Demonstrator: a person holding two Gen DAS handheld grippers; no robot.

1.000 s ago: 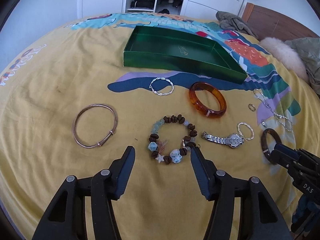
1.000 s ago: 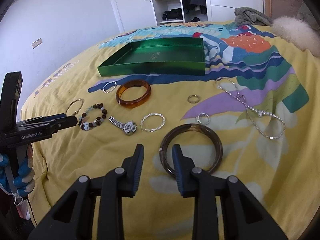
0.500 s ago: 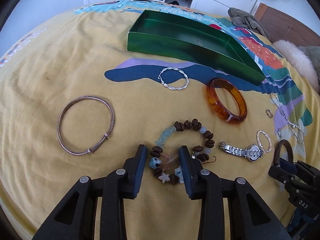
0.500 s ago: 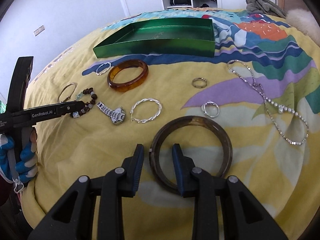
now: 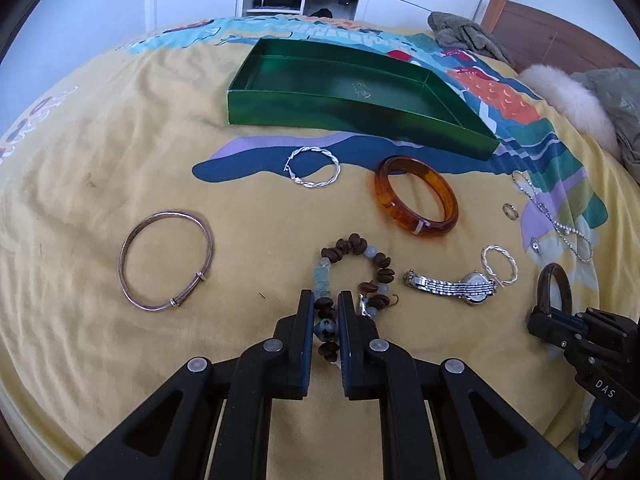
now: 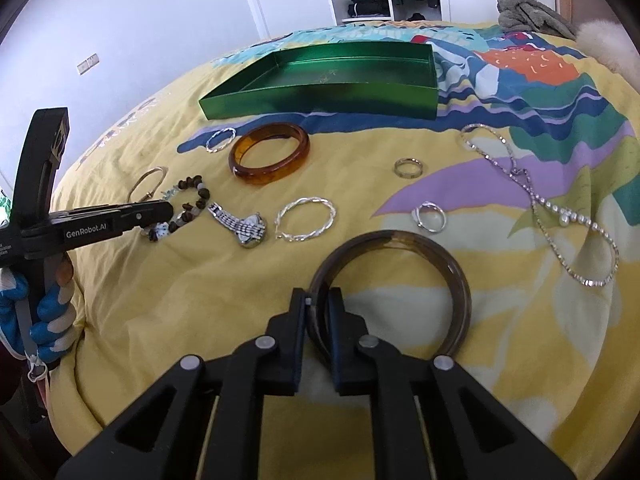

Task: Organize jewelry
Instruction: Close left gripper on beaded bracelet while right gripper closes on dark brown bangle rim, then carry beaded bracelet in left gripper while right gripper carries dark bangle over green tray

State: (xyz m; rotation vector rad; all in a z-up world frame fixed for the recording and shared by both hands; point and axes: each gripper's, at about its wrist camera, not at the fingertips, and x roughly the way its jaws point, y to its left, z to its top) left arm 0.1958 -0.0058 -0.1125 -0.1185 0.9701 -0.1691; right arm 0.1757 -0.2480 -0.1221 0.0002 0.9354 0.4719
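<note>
Left gripper (image 5: 325,322) is pinching the near side of the beaded bracelet (image 5: 356,276), jaws nearly closed on the beads, bracelet lying on the bed (image 5: 100,160). Right gripper (image 6: 318,308) is clamping the near rim of the dark brown bangle (image 6: 456,276), jaws almost together around it. Beyond are sitting a silver watch (image 5: 452,286), amber bangle (image 5: 416,196), 2 twisted silver hoops and a crystal necklace (image 6: 540,196). Farthest, the green tray (image 5: 320,108) is lying open.
</note>
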